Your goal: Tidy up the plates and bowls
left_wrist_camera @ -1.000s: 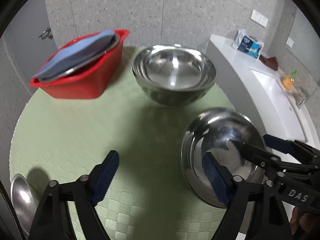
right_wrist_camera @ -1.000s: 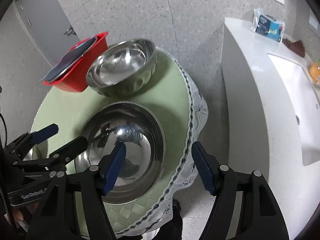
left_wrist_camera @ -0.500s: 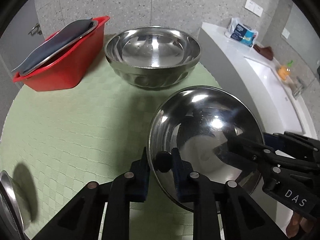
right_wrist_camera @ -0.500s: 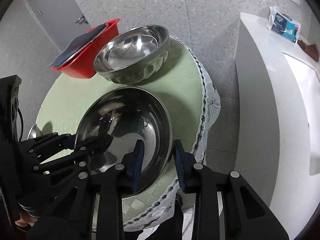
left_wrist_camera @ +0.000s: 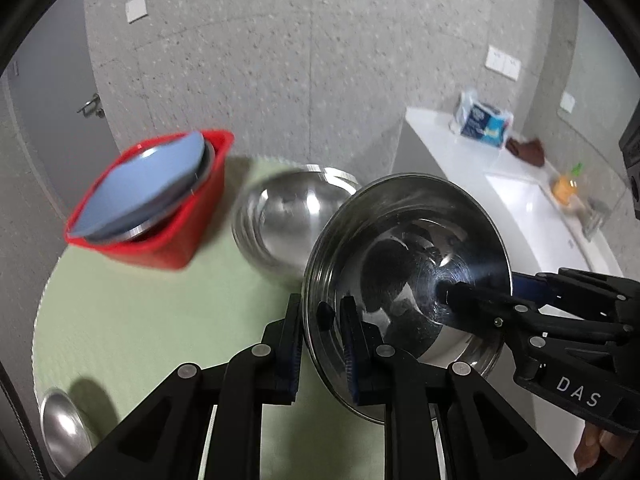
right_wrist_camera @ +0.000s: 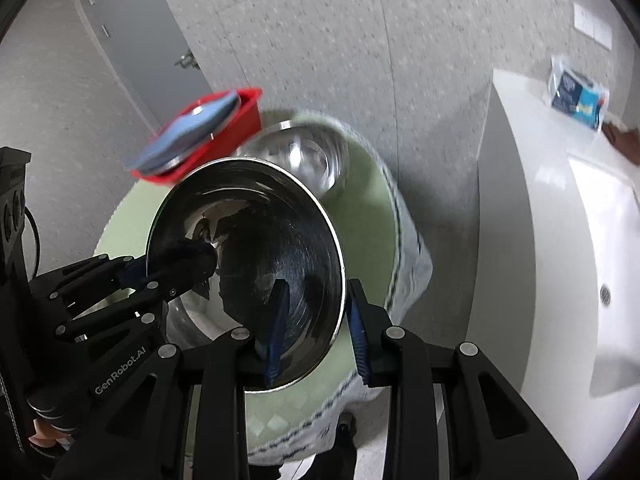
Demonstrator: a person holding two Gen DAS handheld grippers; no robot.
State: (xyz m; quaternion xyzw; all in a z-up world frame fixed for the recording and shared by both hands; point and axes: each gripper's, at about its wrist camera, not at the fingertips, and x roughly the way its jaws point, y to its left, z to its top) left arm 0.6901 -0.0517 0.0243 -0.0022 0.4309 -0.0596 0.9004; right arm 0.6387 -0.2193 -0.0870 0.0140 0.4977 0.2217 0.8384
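From the left wrist, the left gripper has its jaws pinching the near rim of the shiny round stainless-steel bowl, which is tilted above the green checked surface just in front of the second, deeper steel bowl. From the right wrist, the right gripper pinches that bowl's opposite rim. It looks light, rigid and slippery, so opposed rim grips suit it best.

Left wrist view angled down over the table from close in, right wrist view likewise from the opposite side, both sharing the steel bowl and red basin.
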